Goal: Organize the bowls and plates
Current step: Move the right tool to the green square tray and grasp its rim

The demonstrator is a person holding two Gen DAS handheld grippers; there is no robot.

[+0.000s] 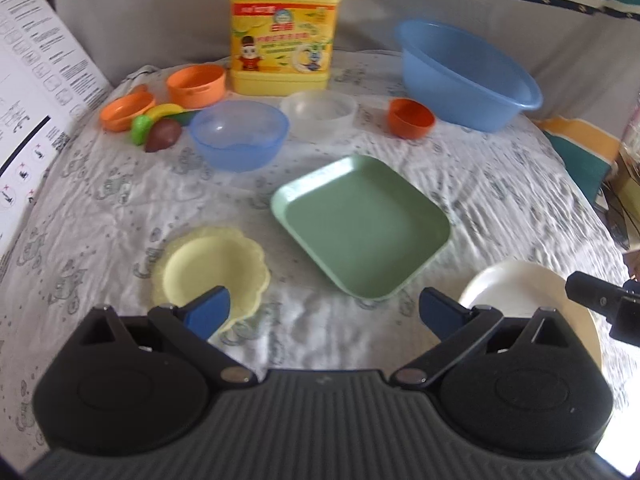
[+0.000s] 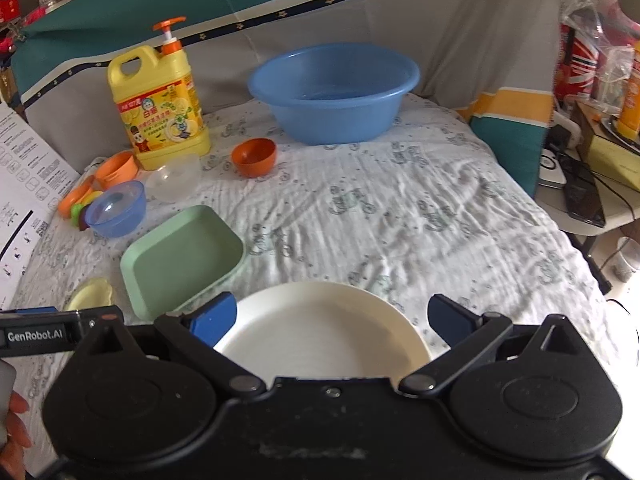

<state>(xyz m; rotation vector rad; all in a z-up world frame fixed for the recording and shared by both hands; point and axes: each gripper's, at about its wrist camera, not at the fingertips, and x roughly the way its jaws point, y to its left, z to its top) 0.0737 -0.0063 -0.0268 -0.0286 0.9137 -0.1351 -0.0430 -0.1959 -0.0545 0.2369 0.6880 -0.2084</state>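
A green square plate (image 1: 362,226) (image 2: 182,256) lies mid-table. Near the front left lies a pale yellow scalloped plate (image 1: 208,266) (image 2: 90,294). A white round plate (image 2: 324,324) (image 1: 520,288) sits at the front right. A blue translucent bowl (image 1: 240,134) (image 2: 116,208), a clear bowl (image 1: 318,114) (image 2: 174,178) and a small orange bowl (image 1: 411,118) (image 2: 255,156) stand farther back. My left gripper (image 1: 324,312) is open, above the cloth between the yellow and green plates. My right gripper (image 2: 332,318) is open, its fingers either side of the white plate's near part, holding nothing.
A large blue basin (image 1: 468,74) (image 2: 334,90) stands at the back right. A yellow detergent jug (image 1: 284,26) (image 2: 160,108) is at the back, with orange cups (image 1: 196,84) and toy fruit (image 1: 160,126) to its left. A printed white sheet (image 1: 36,92) leans at the left.
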